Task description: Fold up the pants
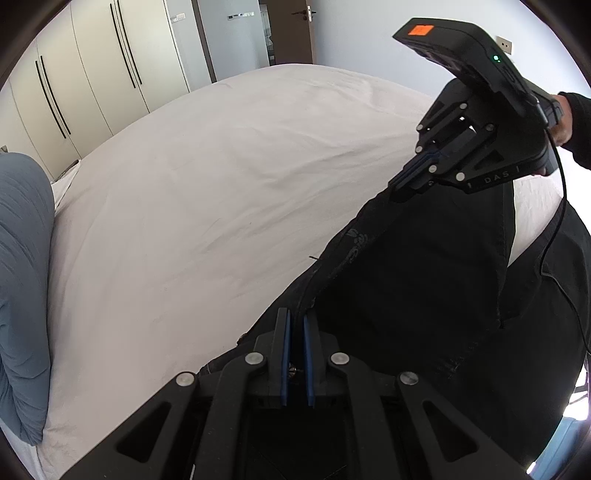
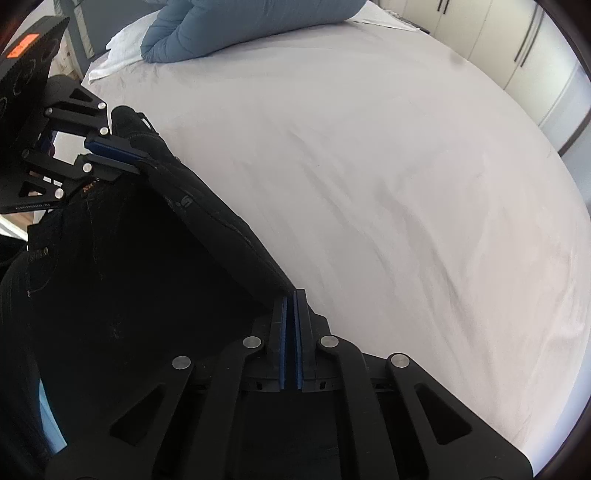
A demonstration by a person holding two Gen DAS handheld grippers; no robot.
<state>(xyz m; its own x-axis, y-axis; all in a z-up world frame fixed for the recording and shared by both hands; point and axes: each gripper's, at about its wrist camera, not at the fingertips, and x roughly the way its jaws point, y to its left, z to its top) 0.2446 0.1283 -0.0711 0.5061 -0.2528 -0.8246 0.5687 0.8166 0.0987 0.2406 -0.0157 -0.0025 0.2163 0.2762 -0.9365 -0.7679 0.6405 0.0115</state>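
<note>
Black pants hang off the near edge of a white bed sheet, their waistband stretched between both grippers. In the left wrist view my left gripper is shut on one end of the waistband. My right gripper is up and to the right, shut on the other end, with a hand behind it. In the right wrist view the right gripper pinches the band's edge with its pads together. The left gripper grips the pants at upper left. The legs are hidden below.
A blue-grey duvet is bunched at one end of the bed, also visible as a duvet beside a white towel. Cream wardrobe doors line the far side, and a dark door stands beyond. Bare sheet stretches ahead.
</note>
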